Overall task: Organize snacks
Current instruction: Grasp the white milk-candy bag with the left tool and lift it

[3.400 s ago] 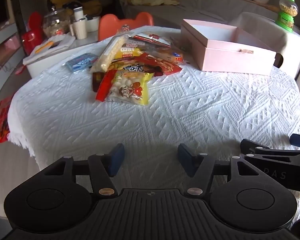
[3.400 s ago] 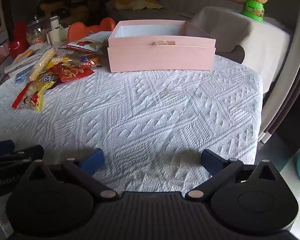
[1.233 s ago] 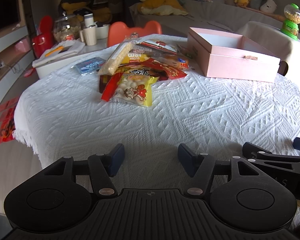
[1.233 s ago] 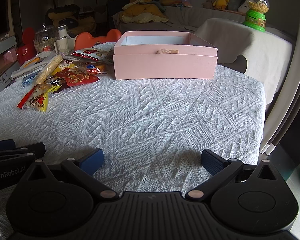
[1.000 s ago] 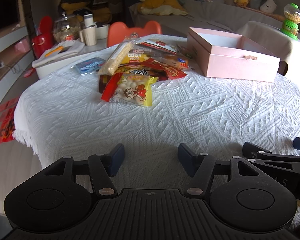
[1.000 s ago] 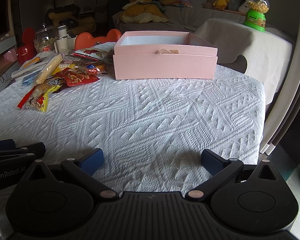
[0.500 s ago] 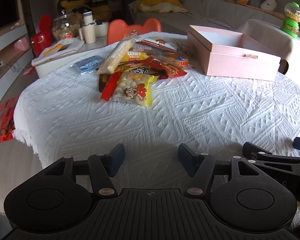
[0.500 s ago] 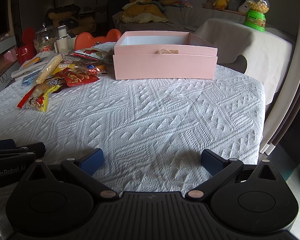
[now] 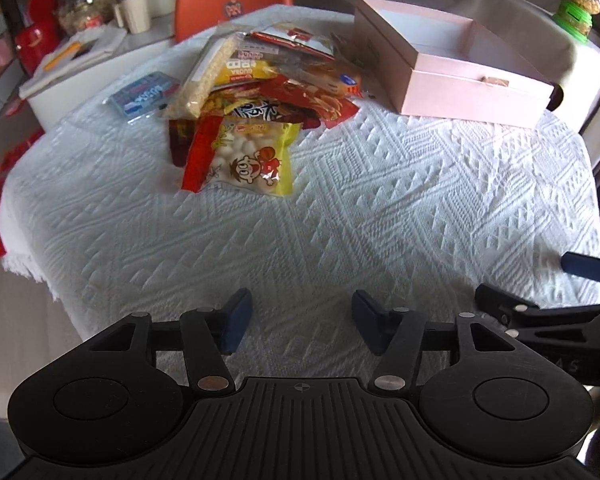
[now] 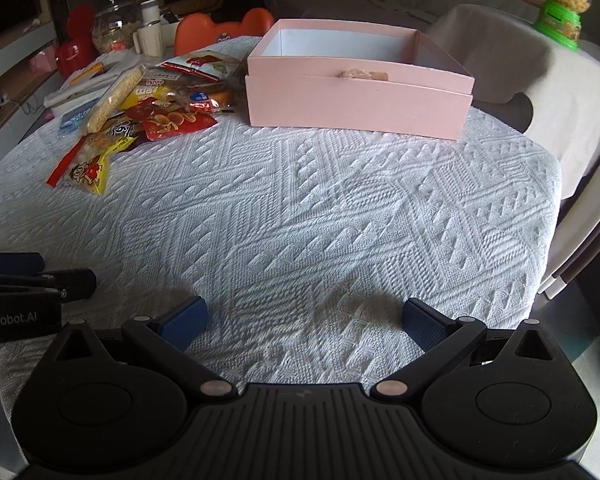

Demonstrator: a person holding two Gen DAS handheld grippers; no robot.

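**Operator:** While I look down along the left tongs [image 9: 298, 320], their jaws are closing on nothing; only the white woven cloth of the table [image 9: 380, 216], all raised diamonds and zigzags, lies between the blue pads.

**Colleague:** And the right tongs?

**Operator:** The right tongs [image 10: 302, 322] stand wide apart, empty, over the same cloth near the table's front edge.

**Colleague:** Where are the snacks?

**Operator:** The snack pile [image 9: 256, 80] sits heaped at the far left of the table, glossy crinkled packets overlapping. Nearest me is a flat yellow bag [image 9: 252, 156] with a clear window of pale round pieces and a cartoon face. A long clear sleeve of grainy beige bits [image 9: 204, 76] lies on top.

**Colleague:** The box?

**Operator:** The pink box [image 10: 356, 80], rectangular matte card with a white inside, stands open-topped just right of the pile, far side of the table.
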